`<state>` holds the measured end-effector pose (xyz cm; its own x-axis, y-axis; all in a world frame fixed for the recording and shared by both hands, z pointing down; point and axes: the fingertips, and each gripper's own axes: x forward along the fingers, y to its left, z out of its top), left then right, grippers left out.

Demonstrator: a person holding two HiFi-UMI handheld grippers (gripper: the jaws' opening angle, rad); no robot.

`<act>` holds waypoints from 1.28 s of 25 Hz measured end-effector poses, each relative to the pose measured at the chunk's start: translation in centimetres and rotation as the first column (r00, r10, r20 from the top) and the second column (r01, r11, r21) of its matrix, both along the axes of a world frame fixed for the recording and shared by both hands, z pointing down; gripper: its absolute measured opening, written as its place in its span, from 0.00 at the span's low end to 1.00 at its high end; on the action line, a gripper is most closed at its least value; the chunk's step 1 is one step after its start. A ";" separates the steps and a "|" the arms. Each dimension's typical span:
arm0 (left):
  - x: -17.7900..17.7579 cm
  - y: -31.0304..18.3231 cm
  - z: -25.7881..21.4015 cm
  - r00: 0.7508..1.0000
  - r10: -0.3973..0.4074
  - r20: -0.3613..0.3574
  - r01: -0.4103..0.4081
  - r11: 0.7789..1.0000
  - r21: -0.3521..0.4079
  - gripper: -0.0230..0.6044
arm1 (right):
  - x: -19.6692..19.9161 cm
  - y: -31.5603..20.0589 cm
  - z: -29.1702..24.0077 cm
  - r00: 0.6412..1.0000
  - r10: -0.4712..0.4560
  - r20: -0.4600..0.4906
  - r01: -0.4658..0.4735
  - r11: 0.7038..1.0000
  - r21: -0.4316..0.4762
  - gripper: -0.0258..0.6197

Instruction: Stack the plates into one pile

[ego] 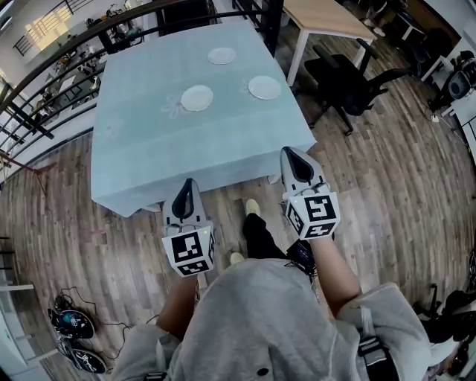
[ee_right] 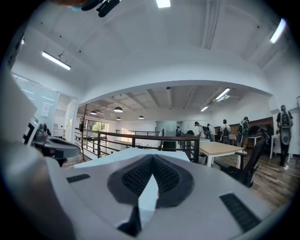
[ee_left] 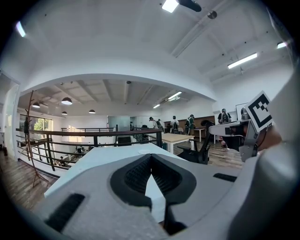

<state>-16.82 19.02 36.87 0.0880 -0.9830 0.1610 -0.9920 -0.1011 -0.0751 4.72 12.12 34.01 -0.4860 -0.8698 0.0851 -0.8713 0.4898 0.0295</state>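
Note:
Three white plates lie apart on the far half of a table with a pale blue cloth [ego: 149,149]: one at the back [ego: 222,56], one to the right [ego: 265,88], one nearer the middle [ego: 197,98]. My left gripper [ego: 189,183] hangs just short of the table's near edge, shut and holding nothing. My right gripper [ego: 287,152] is at the near right corner, also shut and holding nothing. In the left gripper view the jaws [ee_left: 151,157] meet at the tip, with the table [ee_left: 103,157] ahead. The right gripper view shows its jaws [ee_right: 152,159] closed the same way.
A black railing [ego: 52,71] runs along the table's left and back. A wooden table [ego: 327,18] and a black office chair [ego: 346,78] stand to the right. Cables and gear [ego: 74,335] lie on the wood floor at lower left. People stand far off [ee_right: 225,129].

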 end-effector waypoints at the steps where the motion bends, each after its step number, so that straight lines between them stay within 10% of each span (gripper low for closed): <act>1: -0.1 -0.5 0.2 1.000 0.000 0.002 0.000 1.000 -0.002 0.06 | 0.0 -0.5 0.1 1.000 0.004 0.000 -0.004 1.000 0.000 0.08; 32: -0.1 -22.5 2.1 0.999 -0.019 0.039 0.022 0.996 -0.087 0.06 | 0.5 -23.1 3.6 1.000 -0.022 -0.019 0.021 0.998 -0.057 0.08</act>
<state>-16.88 -3.48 39.01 0.0603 -0.9666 0.2489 -0.9905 -0.0887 -0.1047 5.20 -10.98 37.61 -0.5023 -0.8526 0.1441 -0.8601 0.5097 0.0178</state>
